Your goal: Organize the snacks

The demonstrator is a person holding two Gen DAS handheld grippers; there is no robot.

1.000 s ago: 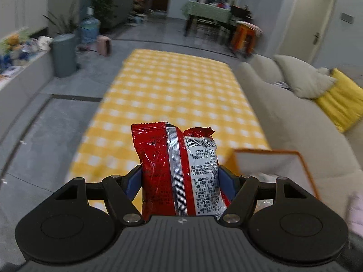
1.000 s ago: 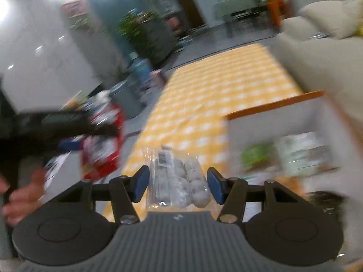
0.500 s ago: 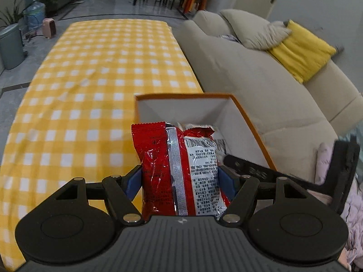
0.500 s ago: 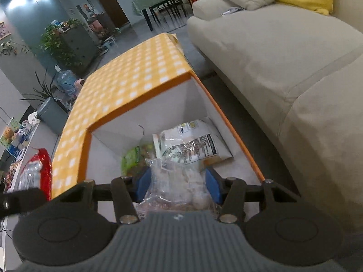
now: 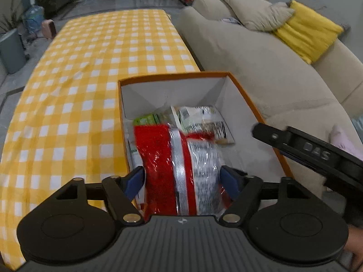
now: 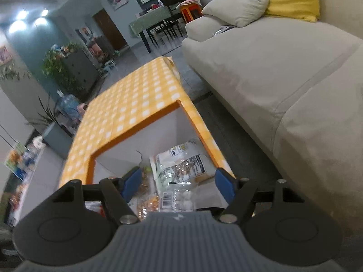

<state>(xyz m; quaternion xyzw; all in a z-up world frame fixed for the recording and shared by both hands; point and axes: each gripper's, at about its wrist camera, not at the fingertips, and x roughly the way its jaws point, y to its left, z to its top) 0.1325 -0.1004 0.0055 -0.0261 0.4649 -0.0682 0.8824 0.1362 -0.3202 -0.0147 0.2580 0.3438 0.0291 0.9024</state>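
Note:
An orange-rimmed white box (image 5: 172,77) stands on the yellow checked table (image 5: 90,68) and holds several snack packets. My left gripper (image 5: 182,179) hangs over the box with its jaws opening. A red snack bag (image 5: 163,170) sits blurred between the pads, with a thin gap on each side. My right gripper (image 6: 179,183) also points into the box (image 6: 136,131), its jaws opening with nothing pressed between them. A clear bag of white balls (image 6: 181,198) lies loose below it, next to a white-and-green packet (image 6: 181,163).
A beige sofa (image 5: 249,56) with grey and yellow cushions runs along the table's right side. A black part of the right-hand tool (image 5: 306,151) reaches over the box's right rim. Plants, a bin and a dining table stand far off.
Both grippers swung from above the table to over the box and tipped down. The right jaws widened and the clear bag dropped into the box. The left jaws spread off the red bag.

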